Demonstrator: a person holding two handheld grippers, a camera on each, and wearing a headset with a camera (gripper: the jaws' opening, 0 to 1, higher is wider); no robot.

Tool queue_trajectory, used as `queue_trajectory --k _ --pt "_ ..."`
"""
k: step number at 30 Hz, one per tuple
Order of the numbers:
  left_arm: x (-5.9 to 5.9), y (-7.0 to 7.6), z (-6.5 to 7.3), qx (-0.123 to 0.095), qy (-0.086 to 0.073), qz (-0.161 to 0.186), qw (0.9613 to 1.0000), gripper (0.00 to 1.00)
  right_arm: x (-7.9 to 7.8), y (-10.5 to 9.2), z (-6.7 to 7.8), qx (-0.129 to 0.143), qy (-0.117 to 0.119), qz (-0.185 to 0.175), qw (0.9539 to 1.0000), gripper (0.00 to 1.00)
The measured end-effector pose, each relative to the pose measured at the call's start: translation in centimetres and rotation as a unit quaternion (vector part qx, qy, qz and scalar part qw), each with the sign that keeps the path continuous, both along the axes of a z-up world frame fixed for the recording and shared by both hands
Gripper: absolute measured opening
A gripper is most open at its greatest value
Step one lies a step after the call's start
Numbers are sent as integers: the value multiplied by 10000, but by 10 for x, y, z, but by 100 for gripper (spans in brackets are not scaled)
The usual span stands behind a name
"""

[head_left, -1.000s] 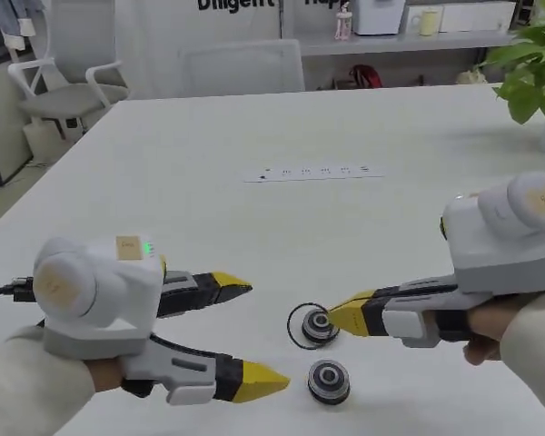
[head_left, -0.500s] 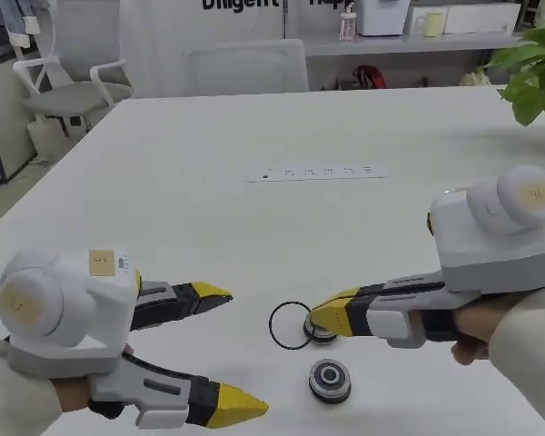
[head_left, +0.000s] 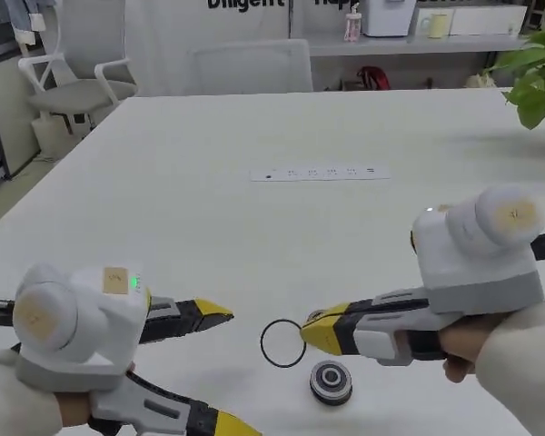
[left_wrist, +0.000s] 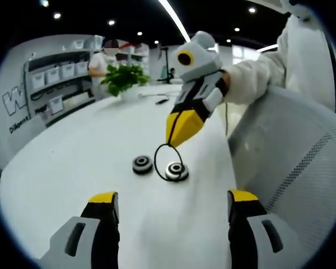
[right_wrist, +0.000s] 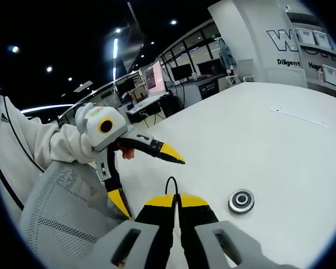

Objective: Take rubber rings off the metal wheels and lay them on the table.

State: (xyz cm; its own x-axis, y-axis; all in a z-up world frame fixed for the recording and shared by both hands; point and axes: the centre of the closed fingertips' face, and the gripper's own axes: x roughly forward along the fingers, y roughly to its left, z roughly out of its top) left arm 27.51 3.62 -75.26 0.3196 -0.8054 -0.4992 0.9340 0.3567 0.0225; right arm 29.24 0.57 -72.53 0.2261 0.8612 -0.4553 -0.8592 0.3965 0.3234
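Rubber ring point(head_left: 262, 342) pulled free, second wheel point(head_left: 330, 381) beside

Rubber ring point(right_wrist: 171, 179) between closed jaws

White desk point(head_left: 209, 227) | power strip point(head_left: 320, 173) mid-desk | white chair point(head_left: 73, 86) far left | leafy plant point(head_left: 538, 77) far right | shelf point(head_left: 418, 41) along far wall | ceiling spotlights point(right_wrist: 117, 31)

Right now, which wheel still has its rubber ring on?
The wheel nearest the person in the head view, just below the right tongs: a black band wraps its rim. The other wheel has lost its rubber ring, which hangs pinched in those tongs.
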Motion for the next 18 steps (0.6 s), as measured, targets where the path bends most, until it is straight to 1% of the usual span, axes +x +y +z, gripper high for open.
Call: queue_trajectory --k 2,6,10,14,18 --pt "0 1 -1 14 11 8 10000 81 -3 1 -7 -94 -43 119 9999 0" --pt "1 2 -2 0 25 34 10000 81 -8 4 -19 -218 -3 213 9995 0" --pt "0 2 -3 16 37 13 10000 81 -11 7 -28 -357 -35 289 9989 0" --pt "-2 1 -2 14 51 20 10000 81 -9 7 -33 -384 -4 231 9990 0" --pt "-5 -1 -1 7 70 33 10000 81 -8 5 -42 -442 67 137 9989 0"
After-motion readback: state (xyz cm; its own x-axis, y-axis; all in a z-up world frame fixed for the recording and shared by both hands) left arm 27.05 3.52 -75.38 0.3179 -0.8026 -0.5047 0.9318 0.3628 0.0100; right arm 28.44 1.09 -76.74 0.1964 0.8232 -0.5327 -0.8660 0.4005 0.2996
